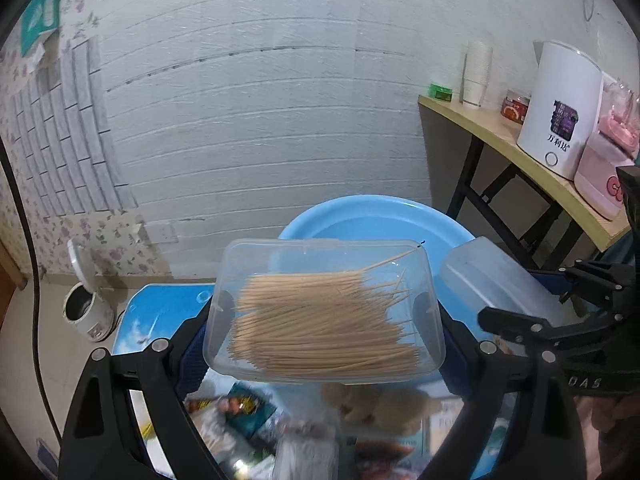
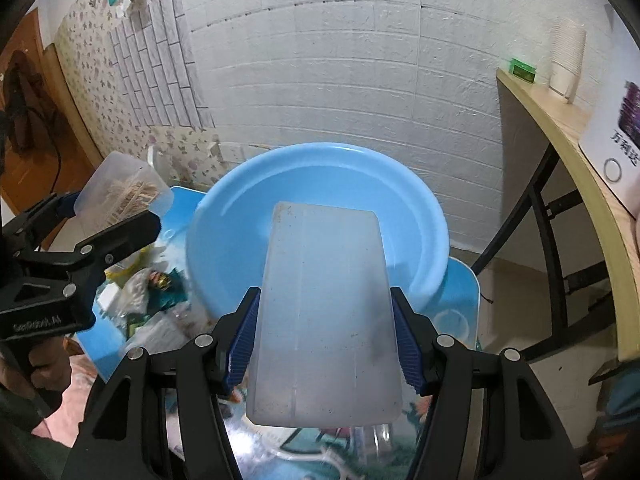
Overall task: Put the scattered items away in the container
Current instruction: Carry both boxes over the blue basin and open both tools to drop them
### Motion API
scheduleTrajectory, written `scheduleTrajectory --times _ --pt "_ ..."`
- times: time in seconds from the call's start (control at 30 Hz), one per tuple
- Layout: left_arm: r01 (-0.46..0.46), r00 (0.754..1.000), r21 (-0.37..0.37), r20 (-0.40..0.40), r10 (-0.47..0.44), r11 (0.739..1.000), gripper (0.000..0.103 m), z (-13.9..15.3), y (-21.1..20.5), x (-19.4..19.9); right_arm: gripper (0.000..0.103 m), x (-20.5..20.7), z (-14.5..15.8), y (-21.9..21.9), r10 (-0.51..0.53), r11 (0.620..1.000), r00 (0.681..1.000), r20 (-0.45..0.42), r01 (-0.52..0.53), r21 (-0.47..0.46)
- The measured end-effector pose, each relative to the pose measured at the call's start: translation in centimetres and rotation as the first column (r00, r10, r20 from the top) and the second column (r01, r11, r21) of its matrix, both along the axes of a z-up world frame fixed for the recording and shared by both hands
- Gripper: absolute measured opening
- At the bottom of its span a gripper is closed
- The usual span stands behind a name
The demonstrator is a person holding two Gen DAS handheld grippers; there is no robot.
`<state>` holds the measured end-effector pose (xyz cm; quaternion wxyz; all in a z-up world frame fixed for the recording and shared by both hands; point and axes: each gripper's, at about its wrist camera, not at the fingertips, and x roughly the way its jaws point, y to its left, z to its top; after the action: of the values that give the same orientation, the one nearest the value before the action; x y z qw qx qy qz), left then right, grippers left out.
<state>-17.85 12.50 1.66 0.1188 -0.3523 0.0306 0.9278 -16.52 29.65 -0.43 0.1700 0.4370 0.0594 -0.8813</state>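
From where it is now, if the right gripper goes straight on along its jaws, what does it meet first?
Probably the blue basin. The right gripper holds the frosted lid between its jaws, and the lid's far end points into the basin's bowl. Depth is unclear, so the lid would likely touch first.

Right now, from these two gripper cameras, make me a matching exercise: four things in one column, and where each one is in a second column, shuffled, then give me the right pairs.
Things
1. clear box of toothpicks
2. frosted lid
3. blue basin
4. white kettle

Places
A. on the wooden side table
B. between the right gripper pads
C. on the blue table, empty
D. between the left gripper pads

Pairs: 1-D, 2-B, 3-C, 4-A
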Motion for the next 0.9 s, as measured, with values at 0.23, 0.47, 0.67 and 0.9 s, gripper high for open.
scheduleTrajectory --times 0.23,0.47,0.67,0.9 --pt "0.029 0.998 -0.046 0.051 -0.026 0.999 0.093 -2.5 2.0 -3.2 0.057 -2.1 -2.2 -0.1 -0.017 1.0 0.999 0.038 0.016 0.005" --pt "0.043 0.996 -0.07 0.08 -0.038 0.997 0.093 -4.5 3.2 -5.4 0.057 -3.0 -3.7 -0.3 -0.036 0.999 0.997 0.062 0.034 0.027" --pt "0.052 0.991 -0.074 0.126 -0.043 0.996 0.093 -5.8 3.5 -6.6 0.057 -3.4 -4.3 -0.5 -0.037 0.999 0.997 0.074 0.034 0.042" --pt "0.053 0.991 -0.105 0.129 -0.04 0.993 0.097 -5.8 3.5 -6.6 0.057 -3.8 -4.5 -0.7 -0.041 0.998 0.996 0.085 0.038 0.039"
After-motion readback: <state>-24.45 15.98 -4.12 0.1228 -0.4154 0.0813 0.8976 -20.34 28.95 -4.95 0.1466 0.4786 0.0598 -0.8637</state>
